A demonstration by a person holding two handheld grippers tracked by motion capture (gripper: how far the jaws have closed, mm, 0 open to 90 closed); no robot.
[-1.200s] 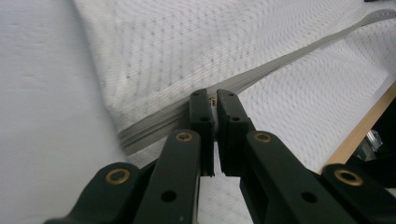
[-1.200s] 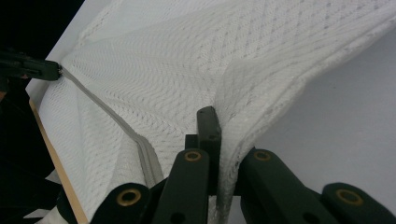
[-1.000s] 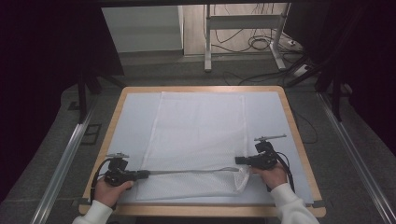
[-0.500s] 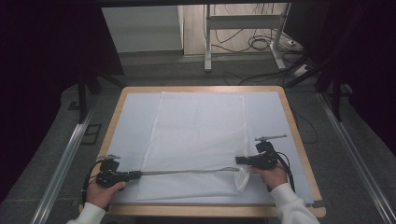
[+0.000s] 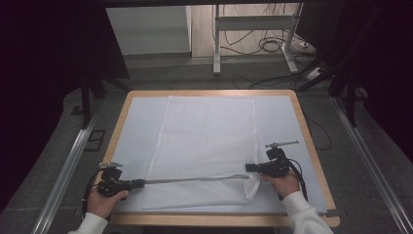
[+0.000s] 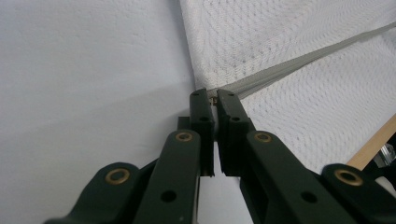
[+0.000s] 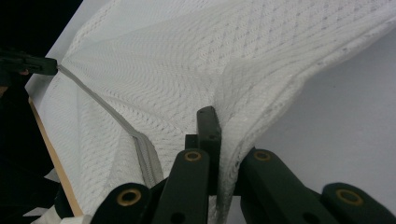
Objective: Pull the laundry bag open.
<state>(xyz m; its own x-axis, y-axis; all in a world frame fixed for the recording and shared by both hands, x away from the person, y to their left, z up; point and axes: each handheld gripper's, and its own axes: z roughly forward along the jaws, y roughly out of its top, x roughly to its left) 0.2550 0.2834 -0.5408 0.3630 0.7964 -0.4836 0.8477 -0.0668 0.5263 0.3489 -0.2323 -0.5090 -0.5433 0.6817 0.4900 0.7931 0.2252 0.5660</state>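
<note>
The white mesh bag point(image 5: 207, 146) lies flat on the pale counter point(image 5: 136, 126), and its grey zipper point(image 5: 195, 180) runs as a taut line near the bag's near edge, from one gripper to the other; that line is the axis the next move turns on. At the zipper's left end, just past the bag's left edge, the left gripper point(image 5: 139, 184) has its fingers point(image 6: 201, 112) pressed together on the small metal zipper pull point(image 6: 214, 99), as the left gripper view shows. At the zipper's right end the right gripper point(image 5: 249, 167) has its fingers point(image 7: 208, 126) clamped on the bunched mesh of the bag's near right corner point(image 7: 233, 154), which rises a little off the counter. The two grippers point at each other along the zipper, so the pull lies straight ahead of the left fingers and the anchor corner well apart at the far end. My judgement: any further slide of the pull must follow this line, with the right hand holding the corner as the counter-tension.
</note>
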